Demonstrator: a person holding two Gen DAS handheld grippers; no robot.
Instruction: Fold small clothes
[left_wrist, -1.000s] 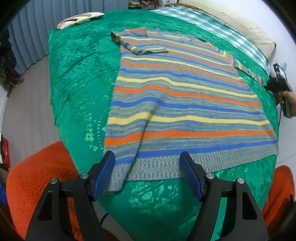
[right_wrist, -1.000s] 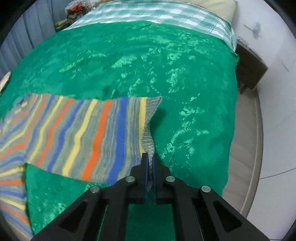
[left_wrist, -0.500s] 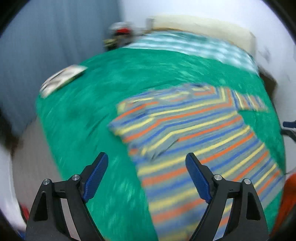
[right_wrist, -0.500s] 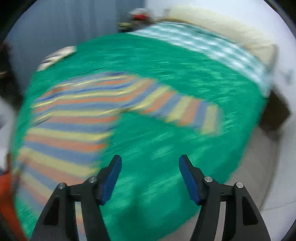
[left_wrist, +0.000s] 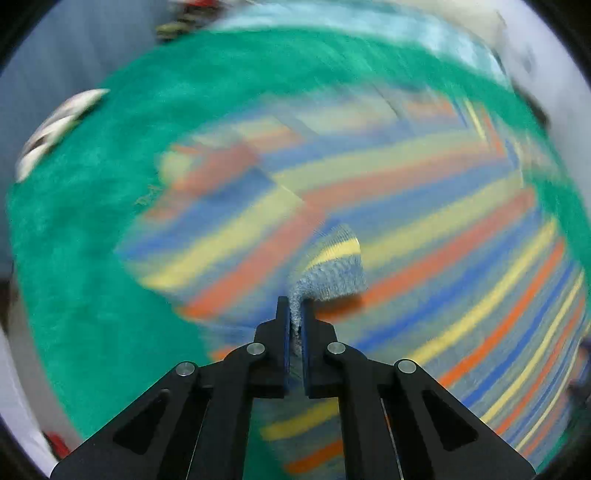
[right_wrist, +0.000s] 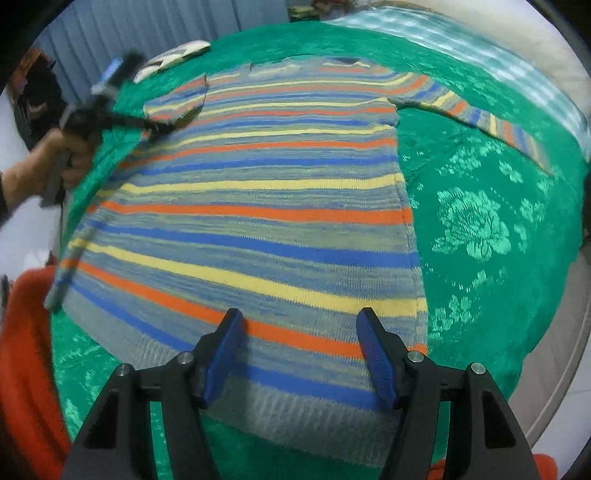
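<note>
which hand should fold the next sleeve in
Left: its hand-held gripper is already shut on the sweater's cuff. The right hand-held gripper is open over the hem, holding nothing.

Orange-yellow-blue striped grey sweater (right_wrist: 258, 192), green floral bedspread (right_wrist: 480, 221)

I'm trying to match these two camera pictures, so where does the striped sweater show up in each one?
Left wrist view: striped sweater fills the centre and right, blurred, its cuff pinched in the left gripper.
Right wrist view: striped sweater lies flat across the centre, above the open right gripper.
Shared landmark: green bedspread.
</note>
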